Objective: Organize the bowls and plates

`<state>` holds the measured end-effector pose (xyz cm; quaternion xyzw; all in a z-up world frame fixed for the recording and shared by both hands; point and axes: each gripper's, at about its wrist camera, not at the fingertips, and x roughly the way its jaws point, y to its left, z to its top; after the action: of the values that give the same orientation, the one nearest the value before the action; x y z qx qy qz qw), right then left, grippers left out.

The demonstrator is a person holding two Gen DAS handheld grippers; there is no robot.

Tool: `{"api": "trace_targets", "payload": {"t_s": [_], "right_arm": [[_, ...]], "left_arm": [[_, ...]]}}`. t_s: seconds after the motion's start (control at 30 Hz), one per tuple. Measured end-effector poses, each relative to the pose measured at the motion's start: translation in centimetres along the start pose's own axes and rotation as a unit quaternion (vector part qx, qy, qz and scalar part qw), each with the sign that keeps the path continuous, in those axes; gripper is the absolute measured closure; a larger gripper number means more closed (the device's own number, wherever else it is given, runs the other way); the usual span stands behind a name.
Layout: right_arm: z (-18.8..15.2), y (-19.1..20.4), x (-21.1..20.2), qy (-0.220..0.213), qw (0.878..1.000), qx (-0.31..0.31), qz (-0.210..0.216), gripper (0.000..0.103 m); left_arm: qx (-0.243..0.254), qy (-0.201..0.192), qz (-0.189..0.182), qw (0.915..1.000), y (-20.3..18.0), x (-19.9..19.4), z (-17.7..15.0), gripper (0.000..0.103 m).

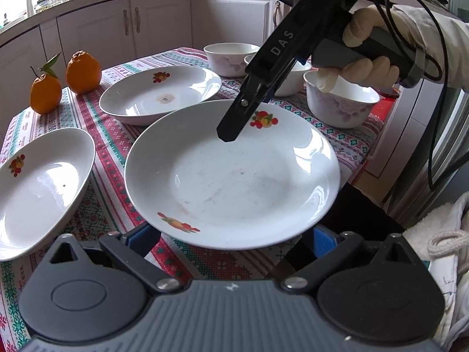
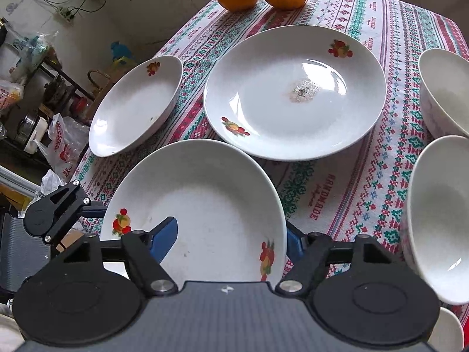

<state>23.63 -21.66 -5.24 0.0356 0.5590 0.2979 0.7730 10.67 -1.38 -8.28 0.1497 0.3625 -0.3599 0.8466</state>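
A white plate with fruit decals (image 1: 231, 176) is held above the patterned tablecloth (image 1: 111, 135). My left gripper (image 1: 234, 236) stands wide open under the plate's near rim, its blue pads either side. My right gripper (image 1: 231, 129) grips the plate's far rim; in the right wrist view the gripper (image 2: 231, 240) has one blue pad inside the plate (image 2: 202, 211) and one outside. Two more decal plates lie at the left (image 1: 38, 187) and behind (image 1: 158, 94). Three white bowls (image 1: 340, 102) (image 1: 231, 58) stand at the back right.
Two oranges (image 1: 83, 72) (image 1: 45, 94) sit at the table's far left corner. White kitchen cabinets (image 1: 117, 26) stand behind the table. The table's right edge drops off near the bowls. In the right wrist view, bags and clutter (image 2: 58, 138) lie on the floor beyond the table.
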Motion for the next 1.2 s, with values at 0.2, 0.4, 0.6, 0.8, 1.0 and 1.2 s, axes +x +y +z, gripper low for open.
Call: {"api": "trace_targets", "payload": {"t_s": [0.2,0.4,0.6,0.8,1.0,1.2], "right_arm": [[0.0,0.3,0.0,-0.001,1.000,-0.002,0.001,0.023],[0.0,0.8,0.0,0.001,1.000,-0.008,-0.006,0.022],[0.2,1.1,-0.1,-0.001,1.000,-0.010,-0.003,0.022],[0.7,1.9,-0.1,-0.001,1.000,-0.022,-0.011,0.022],[1.9,2.9,-0.2,-0.006,0.999,-0.033,-0.005,0.022],[3.6,4.6,-0.4,-0.013,0.999,-0.052,0.003,0.022]], "left_arm": [[-0.003,0.003,-0.005,1.0000,0.2,-0.1,0.0,0.002],[-0.003,0.003,-0.007,1.0000,0.4,-0.3,-0.1,0.002],[-0.004,0.000,-0.006,1.0000,0.5,-0.7,-0.3,0.002],[-0.006,-0.002,-0.002,1.0000,0.8,-1.3,-0.2,0.002],[-0.015,-0.010,0.006,0.9998,1.6,-2.4,0.0,0.002],[-0.019,-0.018,0.023,0.9994,3.2,-3.9,0.2,0.002]]}}
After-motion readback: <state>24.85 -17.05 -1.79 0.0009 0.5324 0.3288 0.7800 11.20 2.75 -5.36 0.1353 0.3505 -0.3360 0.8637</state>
